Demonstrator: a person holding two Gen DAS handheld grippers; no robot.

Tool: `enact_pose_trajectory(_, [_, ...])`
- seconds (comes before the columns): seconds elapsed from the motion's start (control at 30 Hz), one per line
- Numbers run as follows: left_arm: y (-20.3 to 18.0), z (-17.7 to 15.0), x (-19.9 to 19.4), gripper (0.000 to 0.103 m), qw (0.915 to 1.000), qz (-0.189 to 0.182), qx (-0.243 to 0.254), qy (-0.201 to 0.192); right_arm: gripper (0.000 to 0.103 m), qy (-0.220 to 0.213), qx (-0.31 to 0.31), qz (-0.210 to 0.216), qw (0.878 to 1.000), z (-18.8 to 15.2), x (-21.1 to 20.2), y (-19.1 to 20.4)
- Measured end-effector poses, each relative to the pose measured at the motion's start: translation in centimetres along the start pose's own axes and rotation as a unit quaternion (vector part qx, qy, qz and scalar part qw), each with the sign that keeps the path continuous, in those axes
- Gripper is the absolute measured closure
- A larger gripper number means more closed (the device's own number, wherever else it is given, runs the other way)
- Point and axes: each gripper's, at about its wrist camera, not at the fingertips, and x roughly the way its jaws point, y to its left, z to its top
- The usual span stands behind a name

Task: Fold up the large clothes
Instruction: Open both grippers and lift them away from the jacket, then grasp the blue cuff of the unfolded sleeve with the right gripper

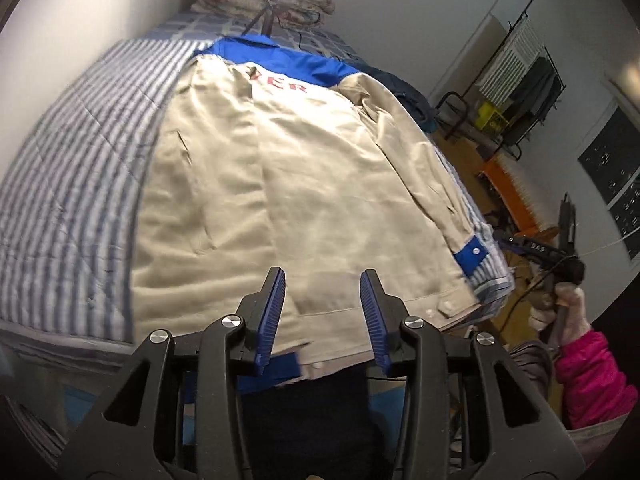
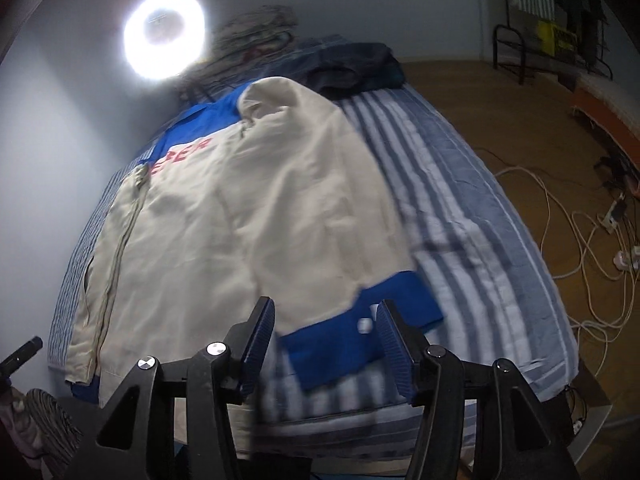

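Beige jacket (image 1: 280, 168) with blue yoke and red lettering, spread back-side up on a bed (image 1: 72, 184) covered by a blue-and-white striped sheet. Left gripper (image 1: 323, 304) poised above the jacket's lower hem, jaws spread, nothing between them. Right gripper (image 2: 326, 342) over the near edge of the bed, jaws likewise spread, with the blue cuff (image 2: 352, 340) of one sleeve seen between them (contact cannot be told; the cuff is blurred). Sleeve (image 2: 320, 184) laid along the jacket's right side, cuff resting on the striped sheet. Ring light (image 2: 165, 34) glowing at the head of the bed, beside a folded quilt (image 2: 256, 28). Dark garment (image 2: 352, 66) heaped at the far corner. White cables (image 2: 592, 232) strewn on the wooden floor.
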Motion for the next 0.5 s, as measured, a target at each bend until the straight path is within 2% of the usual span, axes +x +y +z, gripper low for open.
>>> enact_pose_trajectory(0.17, [-0.1, -0.2, 1.6, 0.064, 0.9997, -0.003, -0.018, 0.016, 0.047, 0.02, 0.044, -0.004, 0.999, 0.4, 1.5, -4.6])
enact_pose_trajectory(0.27, [-0.5, -0.4, 2.0, 0.064, 0.9996, -0.001, -0.015, 0.022, 0.047, 0.031, 0.081, 0.017, 0.996, 0.4, 2.8, -6.5])
enact_pose_trajectory(0.5, [-0.8, -0.2, 1.8, 0.064, 0.9997, 0.002, -0.01, 0.021, 0.046, 0.051, 0.108, 0.024, 0.993, 0.5, 5.6, -7.3])
